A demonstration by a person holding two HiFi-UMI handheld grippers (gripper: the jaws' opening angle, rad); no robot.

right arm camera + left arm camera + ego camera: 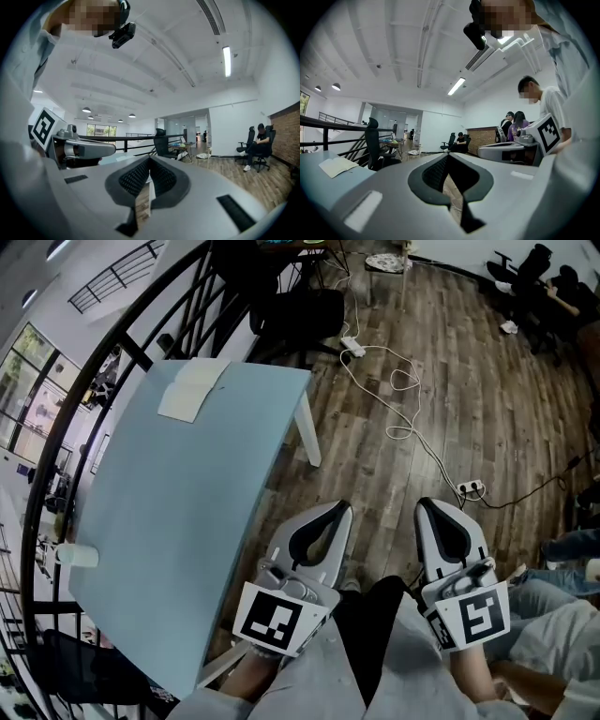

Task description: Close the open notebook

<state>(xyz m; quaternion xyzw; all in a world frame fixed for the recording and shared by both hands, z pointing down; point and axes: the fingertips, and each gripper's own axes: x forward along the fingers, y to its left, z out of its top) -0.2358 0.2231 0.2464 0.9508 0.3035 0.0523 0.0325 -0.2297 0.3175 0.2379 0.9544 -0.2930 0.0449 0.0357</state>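
Note:
The cream notebook (pixel 192 390) lies on the far end of the light blue table (pixel 178 521); in the left gripper view the notebook (pixel 337 166) lies flat at the left. Both grippers hang off the table's right side, above the wooden floor and far from the notebook. My left gripper (pixel 339 509) has its jaws together with nothing between them, and its tips (pixel 447 157) meet in its own view. My right gripper (pixel 427 505) is shut and empty too, its ribbed pads (pixel 140 176) pressed together.
A white cylinder (pixel 75 556) sits at the table's left edge. A black chair (pixel 300 315) stands past the far end. A power strip (pixel 352 346) and white cables (pixel 412 432) lie on the floor. A black railing (pixel 122 343) runs along the left. Seated people (pixel 562 549) are at the right.

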